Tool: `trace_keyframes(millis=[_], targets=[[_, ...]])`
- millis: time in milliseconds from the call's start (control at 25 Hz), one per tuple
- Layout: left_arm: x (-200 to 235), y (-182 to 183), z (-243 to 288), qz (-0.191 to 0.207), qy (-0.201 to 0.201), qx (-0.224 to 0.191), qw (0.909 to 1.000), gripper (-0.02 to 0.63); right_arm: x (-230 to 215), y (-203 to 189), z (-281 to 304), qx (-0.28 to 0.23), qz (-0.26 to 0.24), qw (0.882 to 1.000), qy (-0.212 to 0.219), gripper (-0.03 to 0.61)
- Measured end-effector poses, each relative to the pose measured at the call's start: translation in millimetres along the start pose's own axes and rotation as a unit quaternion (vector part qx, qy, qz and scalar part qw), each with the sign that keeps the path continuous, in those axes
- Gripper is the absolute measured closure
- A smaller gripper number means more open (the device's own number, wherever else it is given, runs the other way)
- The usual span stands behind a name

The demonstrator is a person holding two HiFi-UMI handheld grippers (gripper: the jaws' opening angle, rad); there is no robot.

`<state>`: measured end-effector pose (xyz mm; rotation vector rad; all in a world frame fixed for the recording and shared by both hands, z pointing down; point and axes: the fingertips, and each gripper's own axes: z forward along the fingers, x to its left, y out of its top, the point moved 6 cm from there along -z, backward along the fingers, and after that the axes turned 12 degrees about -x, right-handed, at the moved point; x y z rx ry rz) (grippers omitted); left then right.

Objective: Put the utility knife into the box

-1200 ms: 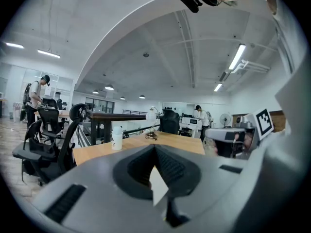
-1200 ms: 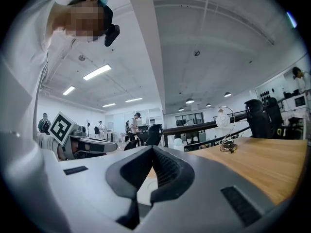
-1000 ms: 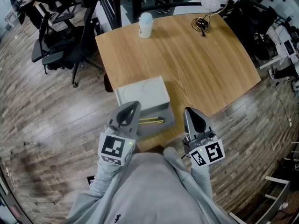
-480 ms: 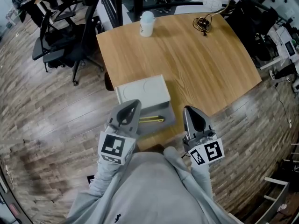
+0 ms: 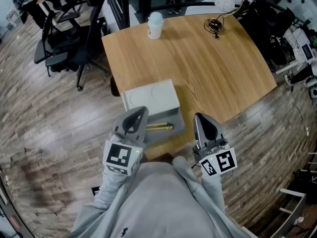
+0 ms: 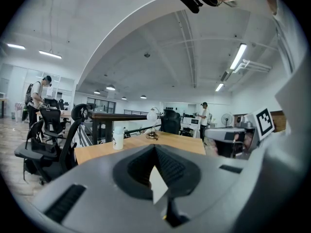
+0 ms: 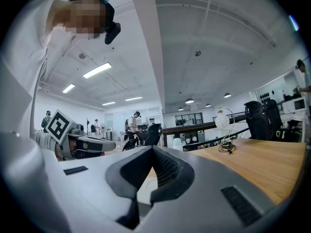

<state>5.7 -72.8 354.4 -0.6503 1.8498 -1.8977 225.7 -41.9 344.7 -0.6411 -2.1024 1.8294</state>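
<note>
Fingers of my left gripper (image 6: 155, 150) are pressed together with nothing between them, and those of my right gripper (image 7: 153, 152) are the same: tips meeting, only a sliver of pale background showing through the gap behind the pads. From the head view, both tools are held up close to my chest, short of the near edge of the tabletop (image 5: 208, 68), pointing forward and level rather than down. The utility knife (image 5: 159, 127) lies ahead of them and lower, in the grey front half of the box (image 5: 151, 97), which sits at the near edge towards the near left corner. Its yellow body runs side to side, roughly parallel to that near edge, with its left end just beside the left gripper's tip as the head view shows it. That makes the left tool the nearer one, and the right stands off towards the knife's other end (neither gripper view catches the knife at all, since both look out over the tabletop). I judge the knife to be in the box already, though I can't tell how deep that grey part is. If anything more is wanted, I'd dip the left fingers forward and down and take the knife across its narrow width.
</note>
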Motion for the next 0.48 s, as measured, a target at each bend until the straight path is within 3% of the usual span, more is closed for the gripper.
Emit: trace_keyframes(millis=[480], targets=[[-0.1,1.6,-2.1,-0.002,0.004,0.000,1.0000,0.595,2.2,3.8,1.1,-0.004,0.001,1.000,0.004,0.561]])
